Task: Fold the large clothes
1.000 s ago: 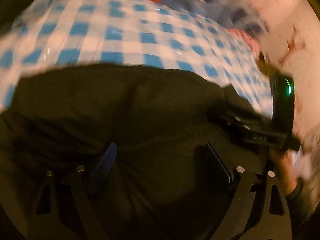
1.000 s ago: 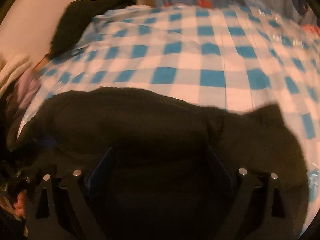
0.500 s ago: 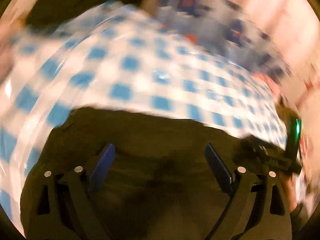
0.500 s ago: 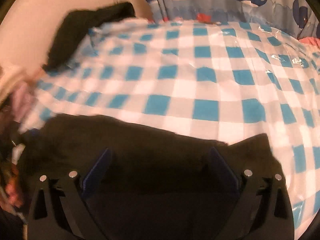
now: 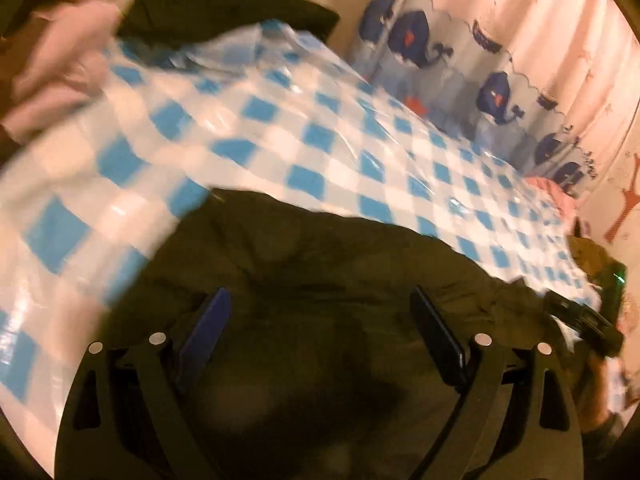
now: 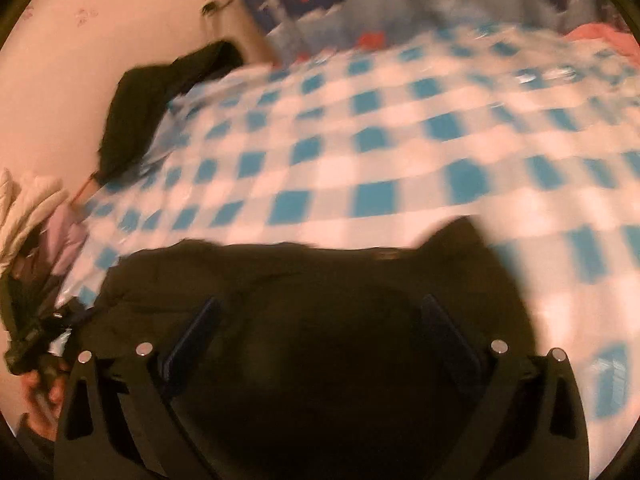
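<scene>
While a second black garment [image 5: 224,4] lies at the far corner and pale clothes [image 5: 60,60] pile beside it, nothing covers the blue-and-white checked cloth [image 5: 280,140] before the whale-print curtain [image 5: 460,52]. Nearest the cameras lies the dark garment [image 5: 340,264], rumpled and bunched. Left gripper [image 5: 320,332] and right gripper [image 6: 320,336] both gape wide above it, their jaws having just been opening, gripping nothing.

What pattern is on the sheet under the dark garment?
Blue-and-white checks on the glossy plastic sheet, clearest in the left wrist view; the dark garment lies on it.
</scene>
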The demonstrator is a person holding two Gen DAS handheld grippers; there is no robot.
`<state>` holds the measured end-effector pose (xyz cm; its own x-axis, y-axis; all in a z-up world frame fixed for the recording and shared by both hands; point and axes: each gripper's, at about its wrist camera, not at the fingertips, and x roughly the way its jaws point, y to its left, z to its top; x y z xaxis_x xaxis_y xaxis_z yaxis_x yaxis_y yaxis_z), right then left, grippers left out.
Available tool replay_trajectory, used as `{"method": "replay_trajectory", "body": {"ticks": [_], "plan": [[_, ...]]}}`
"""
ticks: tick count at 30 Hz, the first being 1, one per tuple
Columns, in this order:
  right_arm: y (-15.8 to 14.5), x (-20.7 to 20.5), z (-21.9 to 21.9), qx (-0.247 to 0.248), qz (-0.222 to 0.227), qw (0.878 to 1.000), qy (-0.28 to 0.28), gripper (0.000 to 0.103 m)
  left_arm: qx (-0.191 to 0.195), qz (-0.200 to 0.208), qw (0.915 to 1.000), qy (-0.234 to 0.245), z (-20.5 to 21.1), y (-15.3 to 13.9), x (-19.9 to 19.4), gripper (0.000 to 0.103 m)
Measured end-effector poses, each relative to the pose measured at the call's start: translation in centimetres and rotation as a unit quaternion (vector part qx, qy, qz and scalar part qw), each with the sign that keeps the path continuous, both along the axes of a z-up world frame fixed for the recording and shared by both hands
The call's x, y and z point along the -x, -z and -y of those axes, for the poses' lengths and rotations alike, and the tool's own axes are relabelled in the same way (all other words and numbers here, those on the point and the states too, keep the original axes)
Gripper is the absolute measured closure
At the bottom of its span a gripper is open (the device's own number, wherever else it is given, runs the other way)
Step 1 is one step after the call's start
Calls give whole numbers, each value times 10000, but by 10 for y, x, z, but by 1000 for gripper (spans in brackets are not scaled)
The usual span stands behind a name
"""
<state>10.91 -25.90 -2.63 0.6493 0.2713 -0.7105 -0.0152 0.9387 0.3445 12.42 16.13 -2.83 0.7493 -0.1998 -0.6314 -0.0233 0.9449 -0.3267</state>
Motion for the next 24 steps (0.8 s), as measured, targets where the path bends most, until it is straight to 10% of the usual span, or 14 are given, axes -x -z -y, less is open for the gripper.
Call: {"method": "replay_trajectory", "body": {"ticks": [3, 7, 11, 15, 19, 24], "plan": [[45, 1, 31, -826, -241, 9961, 211, 7, 400, -417, 9983, -82, -16, 41, -9, 15], [30, 2, 24, -556, -467, 9973, 119, 7, -202, -425, 9986, -237, -3, 37, 0, 15], [-9, 55, 27, -647, 275, 9975, 107, 7, -585, -62, 9972, -451, -3, 16, 33, 15], [36, 63, 32, -524, -24, 9986, 48, 7, -460, -295, 9979, -338, -15, 35, 36, 11], [16, 67, 25, -230, -237, 9993, 146, 7, -783, -433, 9947, -512, -10, 28, 48, 11], [-38, 146, -9, -355, 630, 9963, -472, 7, -648, -196, 9971, -360, -12, -4, 108, 11]]}}
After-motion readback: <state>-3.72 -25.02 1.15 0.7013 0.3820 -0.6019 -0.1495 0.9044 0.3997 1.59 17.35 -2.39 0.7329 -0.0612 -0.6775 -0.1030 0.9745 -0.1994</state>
